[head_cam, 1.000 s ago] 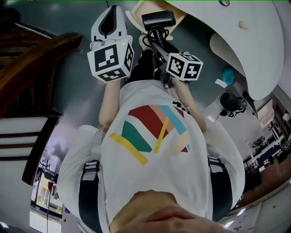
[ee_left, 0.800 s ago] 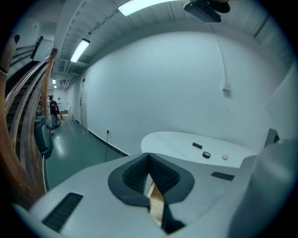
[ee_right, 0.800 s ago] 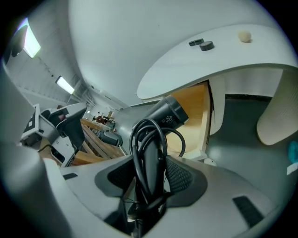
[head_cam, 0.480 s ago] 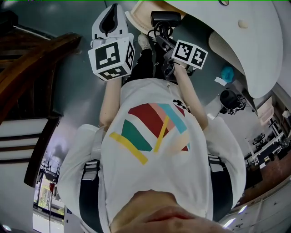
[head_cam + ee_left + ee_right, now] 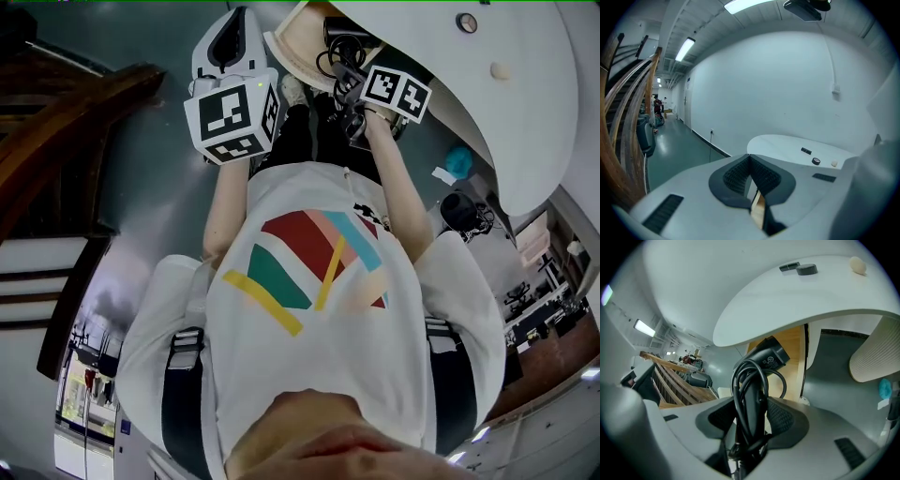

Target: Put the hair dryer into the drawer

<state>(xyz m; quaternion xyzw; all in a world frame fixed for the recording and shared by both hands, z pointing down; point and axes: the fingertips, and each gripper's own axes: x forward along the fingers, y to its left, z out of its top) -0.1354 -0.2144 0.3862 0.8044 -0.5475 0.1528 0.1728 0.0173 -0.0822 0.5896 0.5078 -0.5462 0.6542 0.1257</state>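
Observation:
The black hair dryer [image 5: 765, 358], its cord looped round the handle, is clamped by the handle in my right gripper [image 5: 750, 414]. In the head view the hair dryer [image 5: 343, 34] hangs over the open wooden drawer [image 5: 298, 39] under the white table, with the right gripper [image 5: 354, 73] just behind it. The drawer's wooden inside [image 5: 793, 363] shows right past the dryer's barrel. My left gripper [image 5: 234, 21] is held beside the drawer's left edge. In the left gripper view its jaws [image 5: 751, 165] are shut, with nothing between them.
The white rounded table top [image 5: 806, 301] overhangs the drawer and carries a small black knob [image 5: 806, 269] and a pale ball [image 5: 857, 264]. A wooden stair rail [image 5: 66, 122] runs at the left. A teal object [image 5: 458, 161] and black gear [image 5: 459, 212] lie on the floor at the right.
My right gripper has carried the hair dryer further up the picture and rolled a little, so it now hangs over the drawer. The left gripper has shifted slightly the same way.

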